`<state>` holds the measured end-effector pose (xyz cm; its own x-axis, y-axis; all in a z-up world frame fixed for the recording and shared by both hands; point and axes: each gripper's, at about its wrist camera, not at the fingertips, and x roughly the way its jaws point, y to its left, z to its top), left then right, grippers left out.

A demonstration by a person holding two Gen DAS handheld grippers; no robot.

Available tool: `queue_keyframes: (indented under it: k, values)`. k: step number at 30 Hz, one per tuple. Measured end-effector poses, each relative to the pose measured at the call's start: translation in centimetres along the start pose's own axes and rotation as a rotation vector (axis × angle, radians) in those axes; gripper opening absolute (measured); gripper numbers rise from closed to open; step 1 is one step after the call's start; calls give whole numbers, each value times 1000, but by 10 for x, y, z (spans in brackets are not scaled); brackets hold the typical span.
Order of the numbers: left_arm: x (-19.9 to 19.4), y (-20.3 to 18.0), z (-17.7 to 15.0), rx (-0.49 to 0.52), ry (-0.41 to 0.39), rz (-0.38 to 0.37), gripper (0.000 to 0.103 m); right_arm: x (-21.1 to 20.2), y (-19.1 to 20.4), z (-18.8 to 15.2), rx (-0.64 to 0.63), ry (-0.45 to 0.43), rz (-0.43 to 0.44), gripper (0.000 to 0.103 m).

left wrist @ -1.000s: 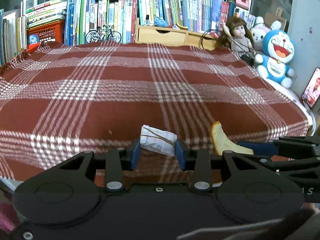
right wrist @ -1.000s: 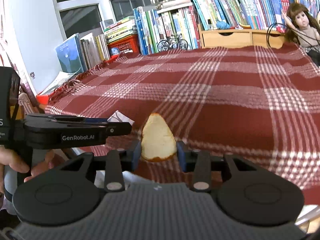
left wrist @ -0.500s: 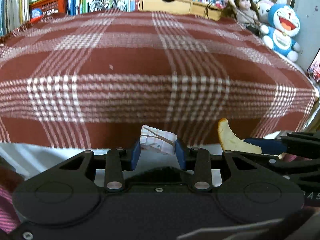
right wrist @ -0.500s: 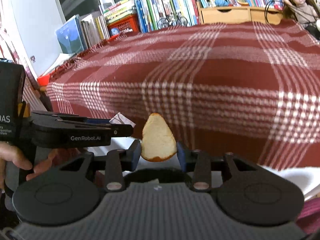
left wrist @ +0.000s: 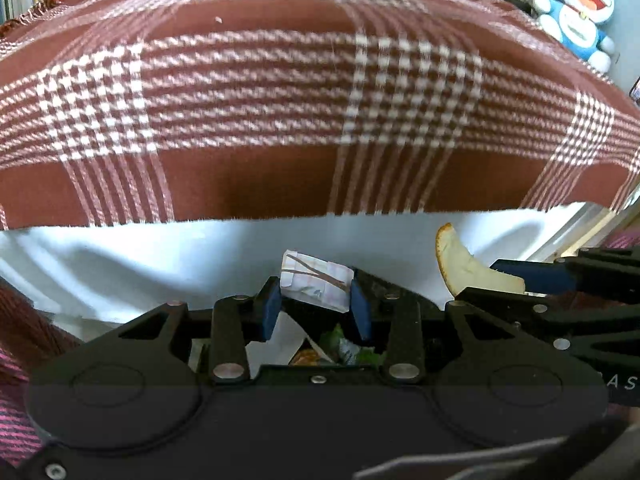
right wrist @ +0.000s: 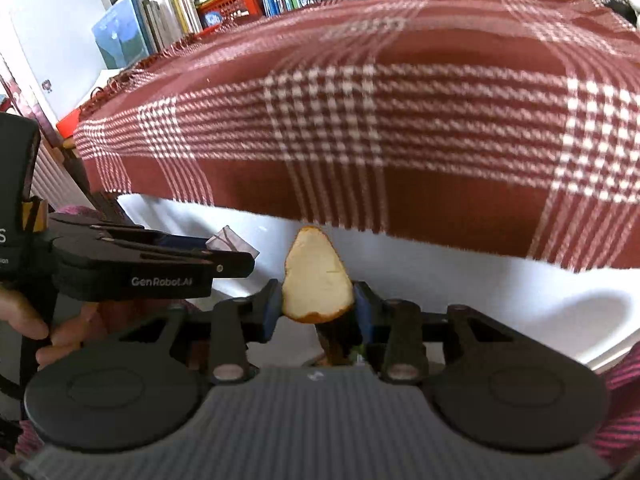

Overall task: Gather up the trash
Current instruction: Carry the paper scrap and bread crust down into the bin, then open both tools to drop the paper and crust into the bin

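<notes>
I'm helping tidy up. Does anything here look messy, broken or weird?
Nothing looks spilled or broken. The left gripper pinches a crumpled paper wrapper, and the right gripper pinches a piece of fruit peel. The red plaid blanket lies smooth, apart from one tiny pale speck.

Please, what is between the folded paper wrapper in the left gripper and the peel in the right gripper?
Nothing solid. In the left wrist view, only the white sheet behind shows between the folded wrapper and the peel; the two pieces are apart.
</notes>
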<state>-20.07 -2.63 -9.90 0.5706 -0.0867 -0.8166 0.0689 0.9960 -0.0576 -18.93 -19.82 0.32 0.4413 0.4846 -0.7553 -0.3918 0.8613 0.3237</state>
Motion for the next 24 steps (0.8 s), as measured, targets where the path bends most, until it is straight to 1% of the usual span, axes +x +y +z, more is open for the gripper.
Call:
queue_keyframes:
  k: [9, 16, 19, 21, 23, 24]
  values:
    - [18, 0, -14, 1, 87, 14, 36, 14, 0, -9, 11, 45, -2, 45]
    - [27, 3, -23, -7, 118, 17, 36, 20, 2, -12, 11, 61, 0, 45]
    - [31, 4, -24, -13, 127, 20, 45, 20, 2, -12, 11, 61, 1, 45]
    - [33, 4, -24, -17, 133, 24, 54, 20, 2, -12, 12, 61, 1, 45]
    - [32, 3, -24, -18, 139, 27, 59, 20, 2, -12, 14, 61, 1, 46]
    - [33, 4, -24, -20, 144, 29, 66, 21, 2, -11, 15, 62, 0, 47]
